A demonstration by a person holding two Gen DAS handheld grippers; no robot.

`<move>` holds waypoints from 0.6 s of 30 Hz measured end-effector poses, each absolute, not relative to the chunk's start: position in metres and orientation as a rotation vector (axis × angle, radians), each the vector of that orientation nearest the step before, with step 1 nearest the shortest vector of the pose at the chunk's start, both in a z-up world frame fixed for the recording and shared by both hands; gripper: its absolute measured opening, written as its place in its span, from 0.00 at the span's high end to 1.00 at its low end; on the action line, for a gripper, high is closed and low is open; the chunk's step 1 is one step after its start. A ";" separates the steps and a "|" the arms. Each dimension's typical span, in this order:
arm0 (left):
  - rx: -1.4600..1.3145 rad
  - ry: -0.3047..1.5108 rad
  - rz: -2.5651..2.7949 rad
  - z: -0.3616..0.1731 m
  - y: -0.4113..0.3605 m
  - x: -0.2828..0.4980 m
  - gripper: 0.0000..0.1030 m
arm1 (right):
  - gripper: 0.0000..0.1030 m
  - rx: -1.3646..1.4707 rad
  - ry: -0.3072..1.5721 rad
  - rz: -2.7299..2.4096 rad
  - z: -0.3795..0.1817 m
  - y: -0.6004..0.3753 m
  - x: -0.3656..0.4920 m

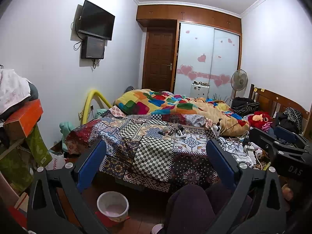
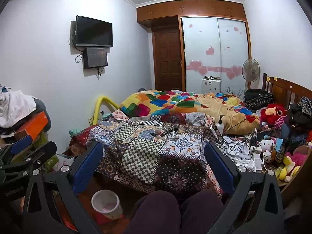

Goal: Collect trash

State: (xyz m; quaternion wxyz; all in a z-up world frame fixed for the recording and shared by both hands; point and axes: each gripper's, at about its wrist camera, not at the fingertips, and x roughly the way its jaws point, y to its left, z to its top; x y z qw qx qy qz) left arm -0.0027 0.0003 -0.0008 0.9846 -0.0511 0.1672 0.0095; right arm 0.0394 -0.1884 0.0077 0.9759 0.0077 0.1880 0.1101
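Note:
A small pile of loose items (image 1: 173,131) lies on the patchwork bedspread (image 1: 156,152) in the middle of the bed; it also shows in the right wrist view (image 2: 167,132). A white bin (image 1: 112,205) stands on the floor at the foot of the bed, also seen in the right wrist view (image 2: 106,203). My left gripper (image 1: 156,163) is open and empty, held short of the bed. My right gripper (image 2: 153,163) is open and empty too, level with the left. The right gripper shows at the right edge of the left view (image 1: 280,138).
A colourful quilt (image 1: 175,105) is bunched at the back of the bed. Cables, chargers and a pump bottle (image 2: 220,124) lie at the right. Plush toys (image 2: 273,113) crowd the headboard side. Boxes and clothes (image 1: 21,120) stack at the left. My knees (image 2: 175,210) are below.

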 end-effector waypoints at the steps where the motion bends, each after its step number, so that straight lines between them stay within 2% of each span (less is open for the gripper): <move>1: -0.103 0.336 0.018 -0.001 0.000 -0.003 0.00 | 0.00 0.015 0.379 0.223 0.008 -0.188 0.039; 18: -0.101 0.334 0.020 0.000 -0.001 -0.004 0.00 | 0.00 0.014 0.377 0.222 0.009 -0.189 0.038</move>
